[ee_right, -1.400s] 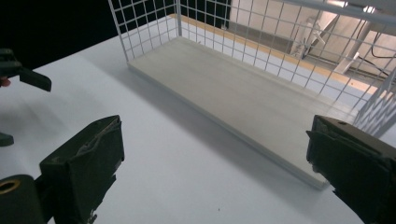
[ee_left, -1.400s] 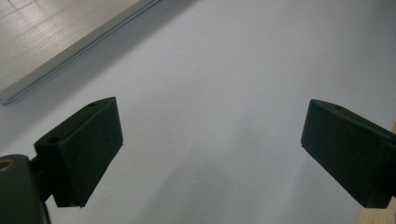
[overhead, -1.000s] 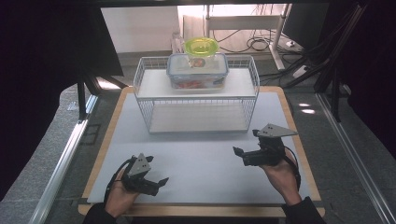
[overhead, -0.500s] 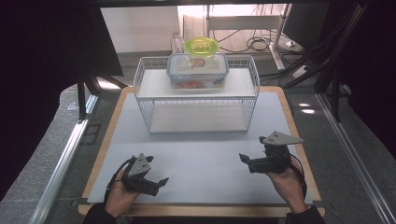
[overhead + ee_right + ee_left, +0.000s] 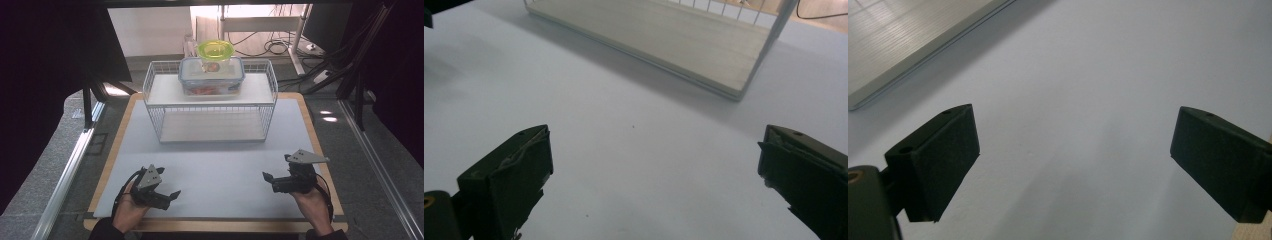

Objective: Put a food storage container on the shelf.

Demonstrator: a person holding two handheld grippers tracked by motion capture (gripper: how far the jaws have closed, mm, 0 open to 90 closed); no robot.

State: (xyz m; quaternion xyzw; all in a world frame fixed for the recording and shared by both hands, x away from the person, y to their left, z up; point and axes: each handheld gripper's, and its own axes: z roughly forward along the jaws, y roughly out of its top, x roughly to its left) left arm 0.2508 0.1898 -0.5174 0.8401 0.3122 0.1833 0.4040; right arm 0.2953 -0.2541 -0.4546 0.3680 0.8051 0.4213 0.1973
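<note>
A white wire rack [image 5: 155,85] with two shelves stands at the back of the table. On its top shelf sits a clear lidded box [image 5: 211,76], and a yellow-green lidded bowl [image 5: 215,50] rests on that box. My left gripper [image 5: 171,194] lies low at the front left, pointing right, open and holding nothing [image 5: 1073,165]. My right gripper [image 5: 268,180] is at the front right, pointing left toward the other one. In the right gripper view it is open [image 5: 654,180] over bare mat, with the rack's lower shelf [image 5: 664,40] ahead.
A pale grey mat [image 5: 215,165] covers the wooden table top. A metal rail [image 5: 70,165] runs along the table's left side and another [image 5: 380,170] along the right. Cables [image 5: 280,47] and stands lie on the floor behind the rack.
My right gripper has drawn back toward the table's front edge and slightly to the right. The left gripper has stayed where it was.
</note>
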